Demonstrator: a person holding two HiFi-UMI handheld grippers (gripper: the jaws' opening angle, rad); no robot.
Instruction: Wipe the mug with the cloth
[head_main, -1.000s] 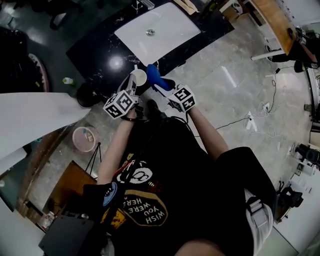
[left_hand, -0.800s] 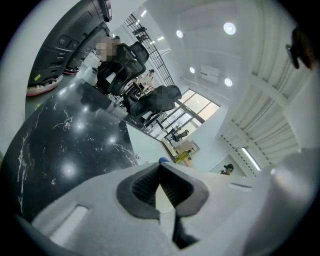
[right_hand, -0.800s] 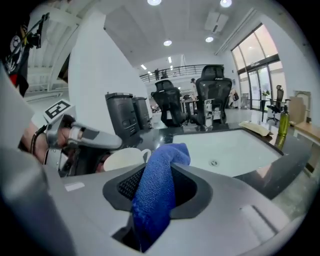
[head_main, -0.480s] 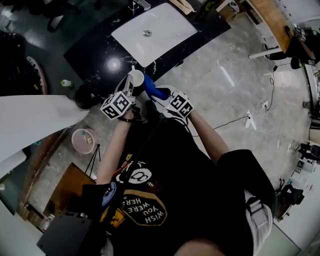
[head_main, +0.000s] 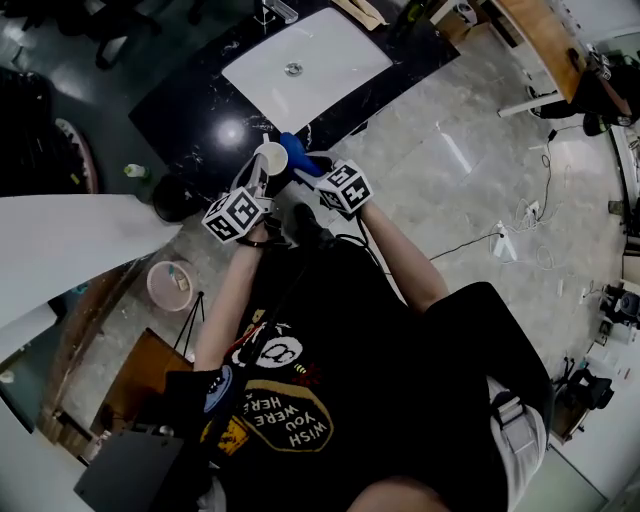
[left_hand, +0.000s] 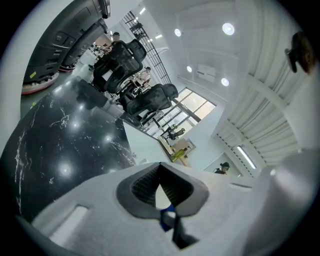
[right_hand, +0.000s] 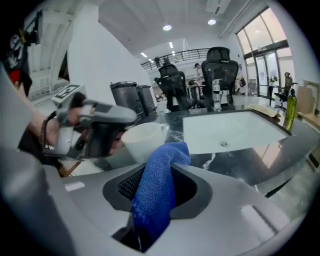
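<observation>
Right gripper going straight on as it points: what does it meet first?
The mug in the left gripper, just beyond the cloth tip; cloth and mug may already touch.

Black marble counter (head_main: 190, 110), white sink (head_main: 340, 55) inset.

mug (right_hand: 142, 141): plain white | cloth (right_hand: 156, 195): solid blue, fine weave | counter (left_hand: 65, 140): glossy black, thin white veins | sink (head_main: 305, 65): white | left gripper (left_hand: 161, 192): pale grey shell, dark grey ribbed pads (left_hand: 142, 187), black-and-white square markers (head_main: 236, 213) | right gripper (right_hand: 160, 172): grey shell, same markers | floor (head_main: 470, 170): mottled grey | shirt (head_main: 340, 330): black, yellow print | bucket (head_main: 150, 290): pink
</observation>
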